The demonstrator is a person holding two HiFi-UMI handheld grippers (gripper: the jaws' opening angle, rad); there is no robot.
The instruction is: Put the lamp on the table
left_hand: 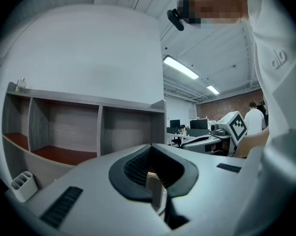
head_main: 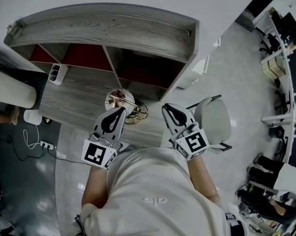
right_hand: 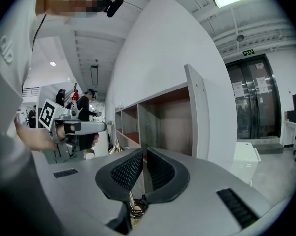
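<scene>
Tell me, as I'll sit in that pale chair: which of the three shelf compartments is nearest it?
The right-hand compartment in the head view, the shadowed one at the shelf's end beside the chair; the two brighter red-floored ones lie farther left.

At frame centre the lamp [head_main: 120,100] is glinting brass-gold against its white round part. My left gripper [head_main: 119,113] and right gripper [head_main: 167,110] are showing pale grey, with black ribbed pads and black-and-white square markers. Above them the shelf [head_main: 113,28] is showing grey wood grain over dark red compartment floors.
</scene>
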